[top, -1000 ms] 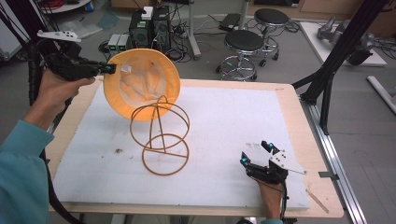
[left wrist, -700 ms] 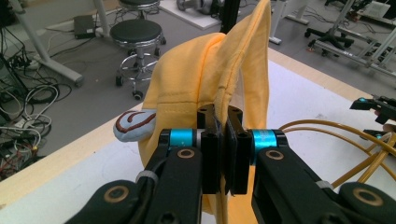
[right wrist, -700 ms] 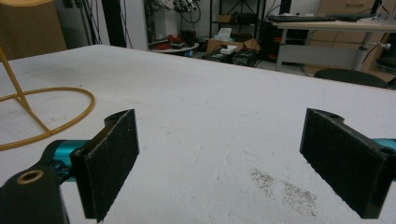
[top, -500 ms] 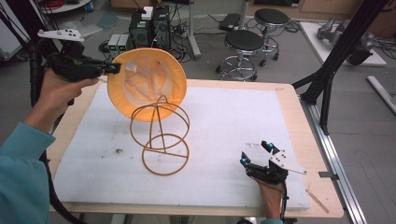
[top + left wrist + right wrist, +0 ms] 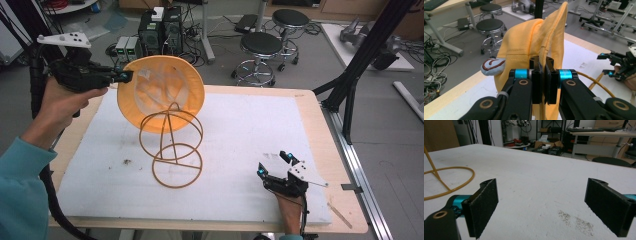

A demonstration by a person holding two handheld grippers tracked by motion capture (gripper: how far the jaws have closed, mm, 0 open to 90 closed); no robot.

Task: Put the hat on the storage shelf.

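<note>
A yellow-orange fabric hat (image 5: 161, 92) hangs in the air over the table's left half, tilted so its pale lining faces me. My left gripper (image 5: 126, 76) is shut on the hat's rim at its left edge; in the left gripper view the jaws pinch the folded cloth (image 5: 543, 75). Just below the hat stands a golden wire stand (image 5: 172, 145) made of rings, its top touching or close to the hat. My right gripper (image 5: 272, 165) rests low at the table's front right, open, with nothing between its pads (image 5: 484, 205).
A white foam mat (image 5: 240, 135) covers the wooden table (image 5: 320, 130). Dark crumbs lie on the mat (image 5: 127, 161). Two stools (image 5: 260, 50), computer boxes (image 5: 160, 27) and a black frame leg (image 5: 360, 65) stand beyond the far edge.
The left gripper has carried the hat to the right and a little down, closer over the wire stand. The right gripper has stayed still.
</note>
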